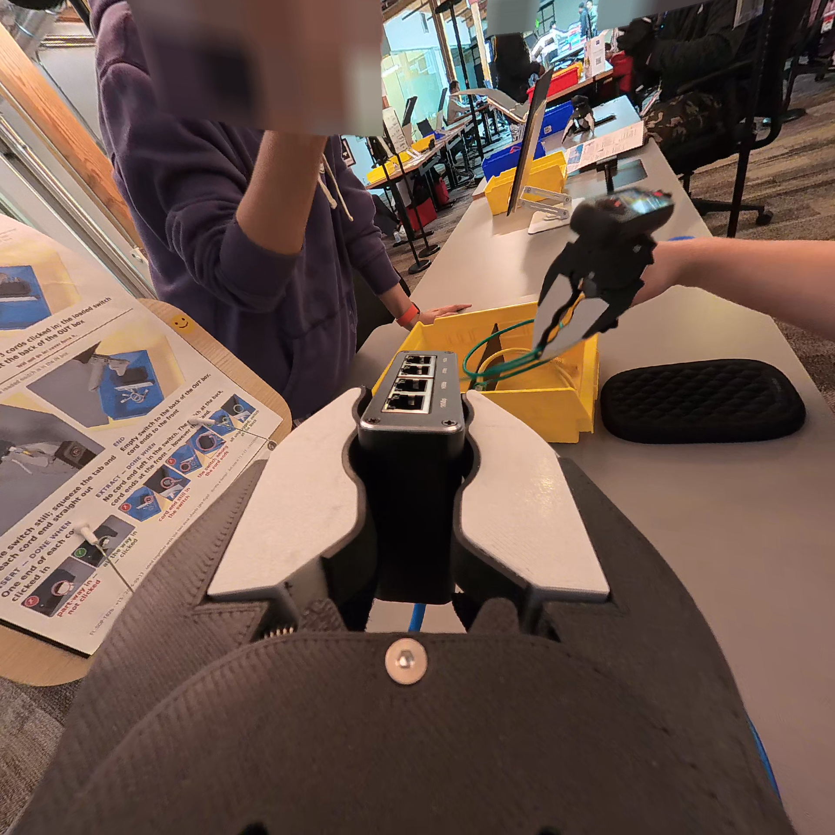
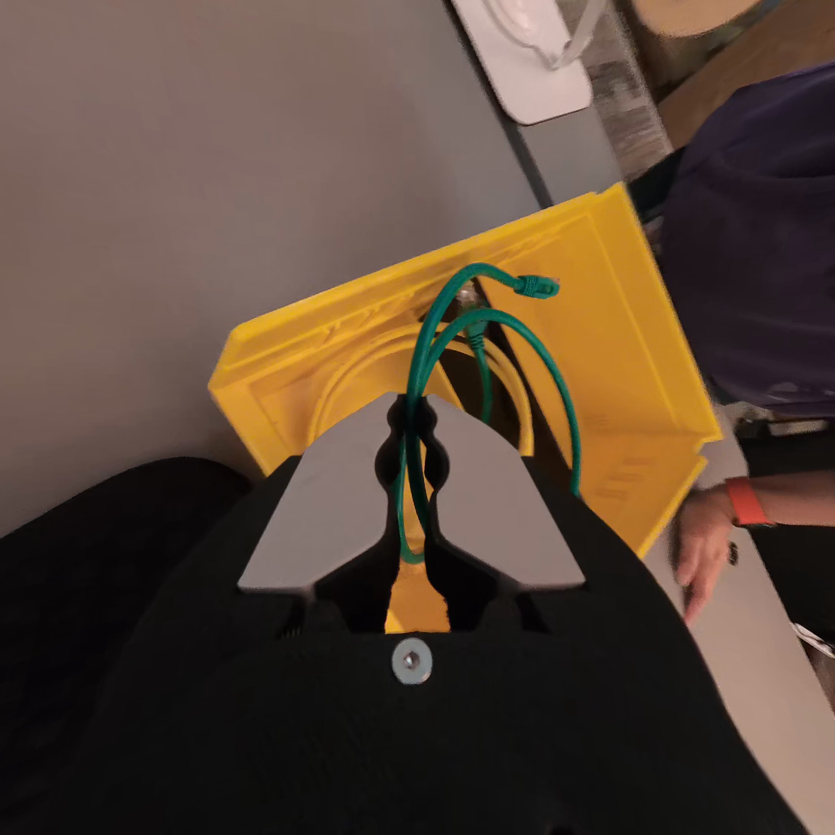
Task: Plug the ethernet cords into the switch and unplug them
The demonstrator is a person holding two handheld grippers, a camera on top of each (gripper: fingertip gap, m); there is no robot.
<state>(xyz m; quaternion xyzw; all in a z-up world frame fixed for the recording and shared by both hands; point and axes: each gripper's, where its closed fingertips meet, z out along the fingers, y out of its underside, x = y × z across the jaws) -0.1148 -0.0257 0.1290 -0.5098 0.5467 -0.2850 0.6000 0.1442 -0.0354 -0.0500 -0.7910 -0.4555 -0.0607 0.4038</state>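
My left gripper (image 1: 412,397) is shut on the dark switch (image 1: 412,433) and holds it above the table with its row of empty ports (image 1: 413,384) facing up and away. My right gripper (image 2: 412,397) is shut on the looped green ethernet cord (image 2: 424,375) and holds it over the yellow bin (image 2: 632,361). One green plug (image 2: 537,285) sticks out free and another (image 2: 475,332) hangs lower. A yellow cord (image 2: 519,384) lies coiled in the bin. In the left wrist view the right gripper (image 1: 549,345) shows above the bin (image 1: 542,406) with the green cord (image 1: 497,361).
A black padded mat (image 1: 702,400) lies right of the bin on the grey table (image 1: 677,542). An instruction sheet (image 1: 90,452) on a wooden board lies at the left. A person in a purple hoodie (image 1: 226,226) stands behind, hand (image 1: 443,311) on the table. More bins (image 1: 519,180) stand farther back. The grippers' ends are close to 30 cm from one another.
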